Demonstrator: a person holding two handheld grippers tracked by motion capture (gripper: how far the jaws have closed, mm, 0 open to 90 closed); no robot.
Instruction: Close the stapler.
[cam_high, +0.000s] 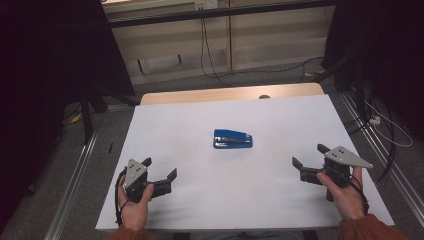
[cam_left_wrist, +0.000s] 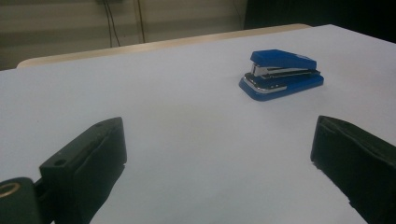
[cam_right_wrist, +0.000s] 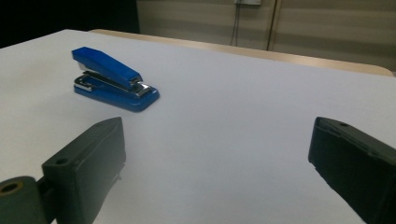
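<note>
Two open grippers wait on each side of a blue stapler.

I hold my left gripper (cam_high: 160, 172) and my right gripper (cam_high: 309, 158) low over the white worktop (cam_high: 190, 195). The fingers (cam_left_wrist: 91, 158) on both are spread wide and pinch nothing. The blue stapler (cam_high: 232, 139) sits flat on the worktop, ahead of my fingers and between the two grippers, well apart from each. From my left fingers it lies forward and to the right. From my right fingers it lies forward and to the left (cam_right_wrist: 114, 79). I think I keep the fingers open so they can close around the stapler. It sits in the middle, so either hand could reach it.
</note>
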